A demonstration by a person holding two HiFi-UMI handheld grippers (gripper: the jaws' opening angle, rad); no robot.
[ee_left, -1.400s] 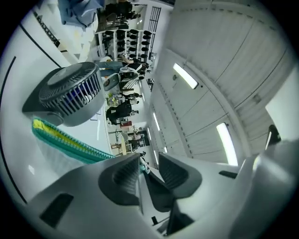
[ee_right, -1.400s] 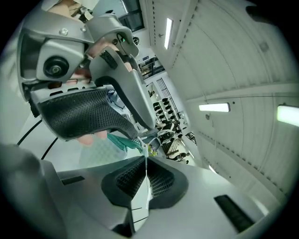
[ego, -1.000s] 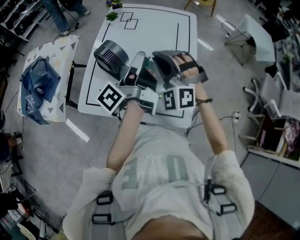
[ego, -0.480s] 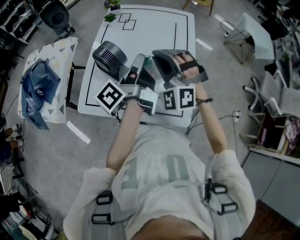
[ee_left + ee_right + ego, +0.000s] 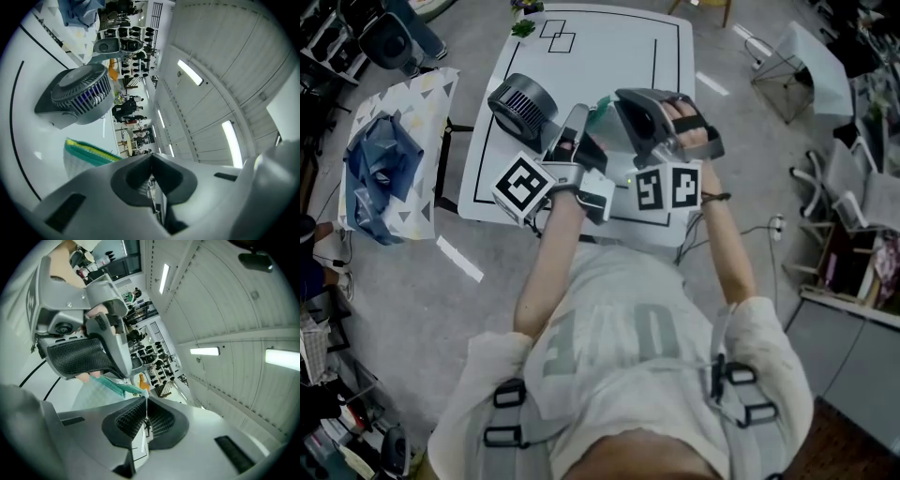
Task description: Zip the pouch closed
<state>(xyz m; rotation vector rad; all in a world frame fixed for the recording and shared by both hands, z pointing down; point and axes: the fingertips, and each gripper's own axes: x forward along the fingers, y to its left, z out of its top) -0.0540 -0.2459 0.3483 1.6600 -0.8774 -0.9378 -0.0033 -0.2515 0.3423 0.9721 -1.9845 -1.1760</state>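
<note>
One translucent mesh pouch (image 5: pixel 96 394) with a teal and yellow zip edge hangs in the air between the two grippers, over the near half of the white rectangular table (image 5: pixel 609 56) with black lines on its top. In the head view only a bit of the pouch's teal edge shows, just right of the left gripper's tips and left of the right gripper's grey body. The right gripper (image 5: pixel 146 398) has its jaws pressed together on a thin white tab (image 5: pixel 146 409) at the end of the teal edge, which runs away from the tips to the left. The left gripper (image 5: pixel 151 156) also has its jaws together; the teal and yellow edge runs in from the left and passes behind the left jaw toward the tips, so it appears pinched there at the pouch's other end. Both grippers point away from the person, close side by side, each with its marker cube on the near side. On the table to the left of the pouch stands a round grey fan (image 5: pixel 77 98) with a slatted grille. Further left, apart from the table, a small stand with a triangle-patterned cloth (image 5: pixel 412 112) carries a crumpled blue bundle (image 5: pixel 380 164).
</note>
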